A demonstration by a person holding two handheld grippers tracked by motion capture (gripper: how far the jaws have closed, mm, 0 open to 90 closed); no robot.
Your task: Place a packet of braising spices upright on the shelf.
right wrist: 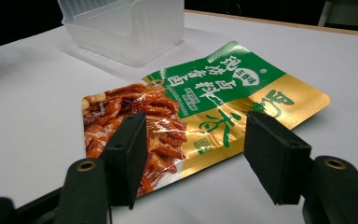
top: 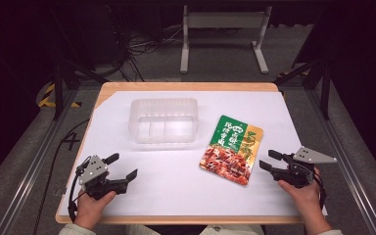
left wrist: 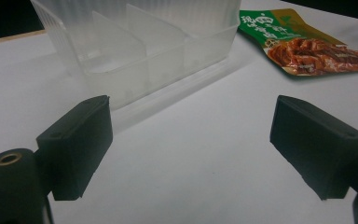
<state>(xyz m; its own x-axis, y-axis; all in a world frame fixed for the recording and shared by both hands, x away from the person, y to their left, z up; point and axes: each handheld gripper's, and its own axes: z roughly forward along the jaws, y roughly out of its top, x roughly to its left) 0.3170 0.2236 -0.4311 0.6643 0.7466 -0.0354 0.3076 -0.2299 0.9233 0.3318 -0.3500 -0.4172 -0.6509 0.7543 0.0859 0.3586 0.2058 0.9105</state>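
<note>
In the high view, the flat foil snack pouch with a green and gold top and a picture of red-brown food (top: pixel 232 149) lies on the white sheet that covers the wooden table (top: pixel 186 87), right of the middle and toward the near edge. Its long axis runs slanted, from the far right to the near left. The right gripper (top: pixel 266 160) is just beside the pouch's right edge, jaws pointing at it, spread apart and with nothing between them. The left gripper (top: pixel 122 166) rests near the near left corner, well apart from the pouch, its jaws also spread and empty. So the right hand (top: pixel 301 192) is clearly the nearer one, and the pouch lies straight ahead of its jaws. The clear plastic box with dividers (top: pixel 163 120) stands behind, nearer the far edge, just left of the pouch's far end and apart from it.

In the left gripper view, the two black jaws stand wide over bare white sheet. The clear box (left wrist: pixel 135 51) is ahead and the pouch (left wrist: pixel 307 46) is farther off at the upper right.

In the right gripper view, the jaws are released, and the pouch (right wrist: pixel 200 102) lies flat beyond them, its gold edge seen in the gap between them. I judge the pads do not yet touch it. Because the pouch lies flat on the sheet, the jaws probably must catch its edge.

Around the table, the floor is dark, with cables and a grey metal stand (top: pixel 223 36) behind the far edge.
</note>
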